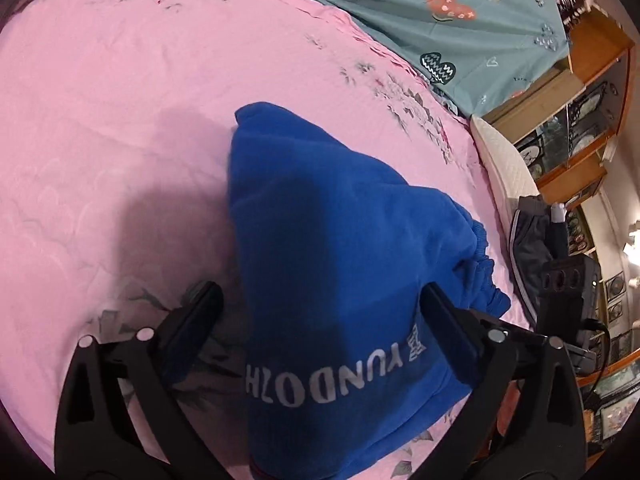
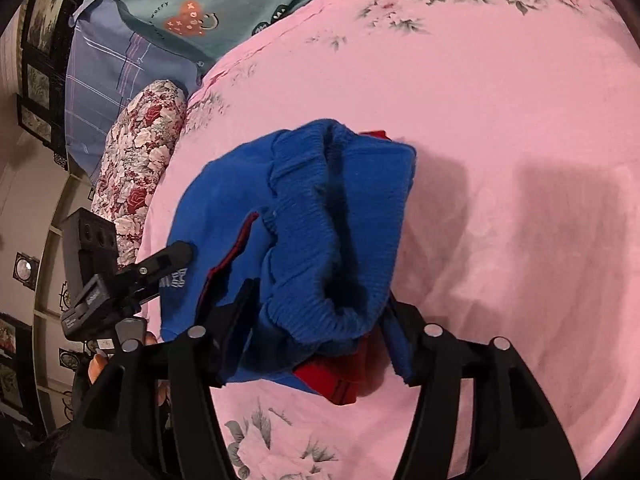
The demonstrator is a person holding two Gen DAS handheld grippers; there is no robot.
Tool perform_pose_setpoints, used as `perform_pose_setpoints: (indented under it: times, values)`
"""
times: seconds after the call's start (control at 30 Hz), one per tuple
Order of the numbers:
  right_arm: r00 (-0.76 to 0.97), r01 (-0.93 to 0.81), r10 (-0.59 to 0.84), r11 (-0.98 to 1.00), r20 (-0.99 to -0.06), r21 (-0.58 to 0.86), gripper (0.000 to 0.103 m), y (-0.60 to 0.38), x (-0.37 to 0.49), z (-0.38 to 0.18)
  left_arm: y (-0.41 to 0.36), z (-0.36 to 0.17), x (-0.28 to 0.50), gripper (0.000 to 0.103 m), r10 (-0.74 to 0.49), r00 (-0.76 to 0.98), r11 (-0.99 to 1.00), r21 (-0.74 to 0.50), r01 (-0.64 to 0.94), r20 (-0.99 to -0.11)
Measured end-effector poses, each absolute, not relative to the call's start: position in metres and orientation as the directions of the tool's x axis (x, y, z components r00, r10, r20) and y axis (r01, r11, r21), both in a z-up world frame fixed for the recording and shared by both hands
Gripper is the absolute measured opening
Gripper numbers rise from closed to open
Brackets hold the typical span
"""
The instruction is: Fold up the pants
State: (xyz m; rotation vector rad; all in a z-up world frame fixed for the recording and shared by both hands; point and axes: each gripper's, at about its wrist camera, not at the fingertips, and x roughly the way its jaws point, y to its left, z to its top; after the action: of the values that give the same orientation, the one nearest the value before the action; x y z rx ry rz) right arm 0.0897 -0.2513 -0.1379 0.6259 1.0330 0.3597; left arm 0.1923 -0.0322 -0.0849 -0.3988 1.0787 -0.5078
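Note:
Blue fleece pants [image 1: 328,248] with grey lettering lie folded in a bundle on the pink floral bedsheet [image 1: 120,120]. My left gripper [image 1: 320,320] is open, its fingers [image 1: 200,320] on either side of the lettered end of the bundle. In the right wrist view the pants [image 2: 312,220] show their ribbed waistband and a red lining. My right gripper [image 2: 316,308] is open, with its jaws straddling the waistband end. The left gripper's finger also shows in the right wrist view [image 2: 168,260], touching the pants at the left.
A teal patterned quilt [image 1: 440,20] lies at the far side of the bed. A flowered bolster [image 2: 136,172] and a blue checked pillow [image 2: 112,68] lie at the bed's edge. Wooden shelves with framed pictures [image 1: 580,128] stand beyond the bed.

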Motion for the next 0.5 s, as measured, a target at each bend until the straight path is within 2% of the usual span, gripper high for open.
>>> perform_pose_setpoints:
  times: [0.07,0.1,0.13,0.17,0.2,0.27,0.5]
  values:
    - [0.485,-0.005,0.594,0.736,-0.642,0.677,0.064,-0.253,0.09,-0.144,-0.041,-0.086,0.193,0.1,-0.548,0.387,0.836,-0.501,0.223,-0.742]
    - [0.479,-0.018,0.624,0.71,-0.617,0.704,0.061,-0.252,0.091,-0.146,-0.043,-0.085,0.193,0.099,-0.546,0.394,0.837,-0.496,0.23,-0.739]
    - [0.469,-0.038,0.655,0.685,-0.592,0.728,0.054,-0.25,0.092,-0.148,-0.042,-0.084,0.193,0.09,-0.568,0.395,0.823,-0.517,0.237,-0.723]
    - [0.473,-0.055,0.66,0.683,-0.584,0.728,0.041,-0.248,0.091,-0.148,-0.042,-0.087,0.194,0.05,-0.612,0.365,0.79,-0.564,0.24,-0.701]
    - [0.476,-0.067,0.661,0.685,-0.581,0.725,0.036,-0.247,0.09,-0.146,-0.04,-0.086,0.194,0.048,-0.615,0.364,0.787,-0.573,0.229,-0.7]
    - [0.487,-0.08,0.679,0.661,-0.55,0.746,0.033,-0.249,0.088,-0.141,-0.038,-0.079,0.192,0.044,-0.627,0.375,0.777,-0.577,0.251,-0.683]
    - [0.55,-0.183,0.679,0.666,-0.486,0.723,0.033,-0.246,0.075,-0.076,-0.038,-0.015,0.181,0.043,-0.635,0.459,0.771,-0.546,0.328,-0.622]
